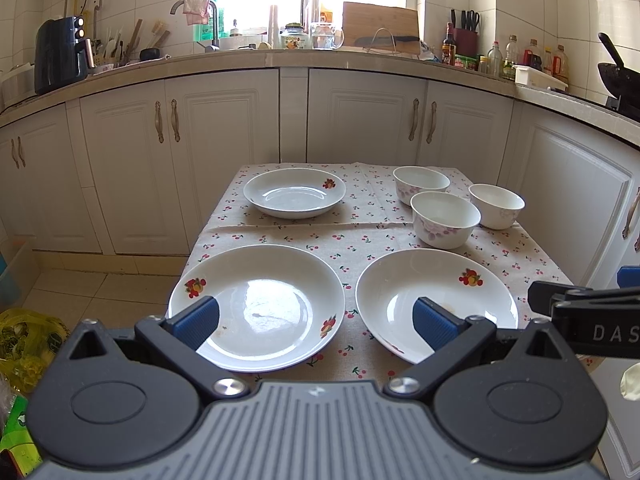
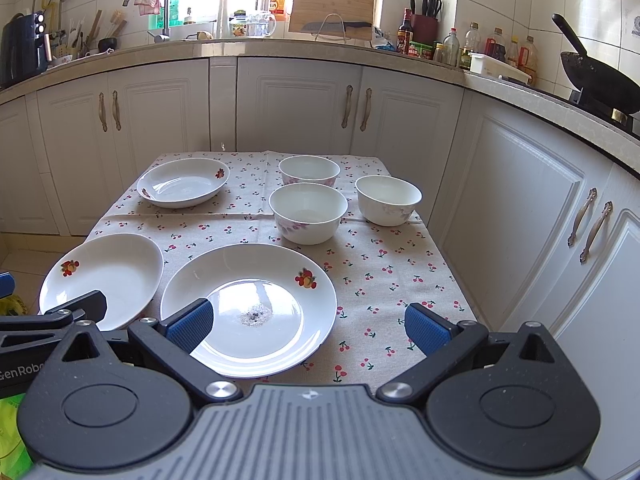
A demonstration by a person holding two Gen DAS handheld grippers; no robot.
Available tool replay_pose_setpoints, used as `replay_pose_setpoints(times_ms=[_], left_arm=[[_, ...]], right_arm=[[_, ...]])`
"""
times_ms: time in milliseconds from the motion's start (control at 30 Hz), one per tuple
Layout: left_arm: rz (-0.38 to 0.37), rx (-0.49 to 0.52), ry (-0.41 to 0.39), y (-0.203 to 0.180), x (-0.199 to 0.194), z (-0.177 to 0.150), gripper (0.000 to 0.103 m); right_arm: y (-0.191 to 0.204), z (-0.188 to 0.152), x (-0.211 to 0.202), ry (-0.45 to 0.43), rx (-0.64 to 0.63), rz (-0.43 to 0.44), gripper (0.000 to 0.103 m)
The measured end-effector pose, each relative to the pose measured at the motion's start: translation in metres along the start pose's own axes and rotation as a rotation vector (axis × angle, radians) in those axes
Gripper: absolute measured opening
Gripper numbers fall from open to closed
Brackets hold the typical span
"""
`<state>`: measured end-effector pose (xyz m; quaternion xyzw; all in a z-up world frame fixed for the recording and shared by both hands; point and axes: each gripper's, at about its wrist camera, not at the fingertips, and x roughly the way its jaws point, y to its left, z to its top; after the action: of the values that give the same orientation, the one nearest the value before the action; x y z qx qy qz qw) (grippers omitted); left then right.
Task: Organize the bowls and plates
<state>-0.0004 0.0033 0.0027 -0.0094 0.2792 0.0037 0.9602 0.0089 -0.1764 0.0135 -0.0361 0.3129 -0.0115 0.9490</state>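
Observation:
Three white fruit-print plates lie on the cherry-print tablecloth: a near-left plate, a near-right plate and a far-left plate. Three white floral bowls stand at the far right: a near bowl, a back bowl and a right bowl. My left gripper is open and empty, held above the near edge between the two near plates. My right gripper is open and empty over the near-right plate. The bowls lie beyond it.
White cabinets surround the small table on the far and right sides. The counter holds an air fryer, bottles and a wok. A yellow bag lies on the floor at left.

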Motion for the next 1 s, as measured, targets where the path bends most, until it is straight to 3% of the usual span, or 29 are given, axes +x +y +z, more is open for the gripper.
replay_pose_setpoints(times_ms=[600,1000], left_arm=[[-0.005,0.002,-0.005,0.000,0.007,0.001,0.102],[-0.063,0.040,-0.050,0.014,0.021,0.013,0.102]], right_arm=[[0.000,0.002,0.002,0.002,-0.003,0.004,0.103],[-0.001,0.025,0.020,-0.030,-0.060,0.038,0.103]])
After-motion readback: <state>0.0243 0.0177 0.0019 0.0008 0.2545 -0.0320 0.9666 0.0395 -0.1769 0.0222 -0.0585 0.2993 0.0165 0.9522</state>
